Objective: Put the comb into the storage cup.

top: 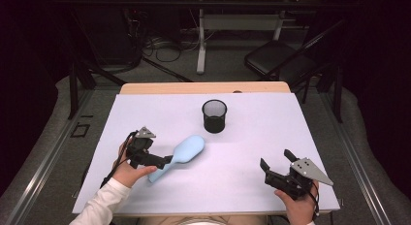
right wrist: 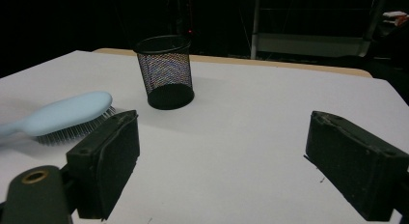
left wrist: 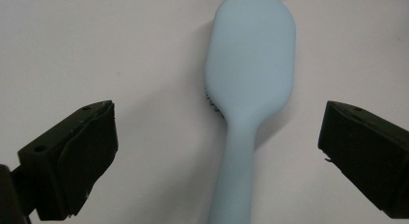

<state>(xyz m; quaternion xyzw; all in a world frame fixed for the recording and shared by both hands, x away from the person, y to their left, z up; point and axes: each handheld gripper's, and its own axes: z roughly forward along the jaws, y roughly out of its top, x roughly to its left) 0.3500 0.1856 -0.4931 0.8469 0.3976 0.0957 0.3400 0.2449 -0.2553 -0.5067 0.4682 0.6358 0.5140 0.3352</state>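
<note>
A light blue hairbrush (top: 188,149) lies bristles down on the white table (top: 252,133), left of centre, its handle pointing toward the person. My left gripper (top: 166,160) hangs over that handle and is open. In the left gripper view the handle of the hairbrush (left wrist: 238,151) runs up between the two wide-apart jaws of the left gripper (left wrist: 217,115), and neither pad touches it. My right gripper (top: 276,158) is held near the front right of the table, open, with nothing between the jaws of the right gripper (right wrist: 223,123). From there the hairbrush (right wrist: 67,115) shows at the left.
A black mesh cup (top: 214,116) stands upright behind the brush, also seen as the mesh cup (right wrist: 165,72) in the right gripper view. Beyond the table's far wooden edge (top: 203,87) are a desk leg (top: 200,40), cables and a black chair (top: 276,57).
</note>
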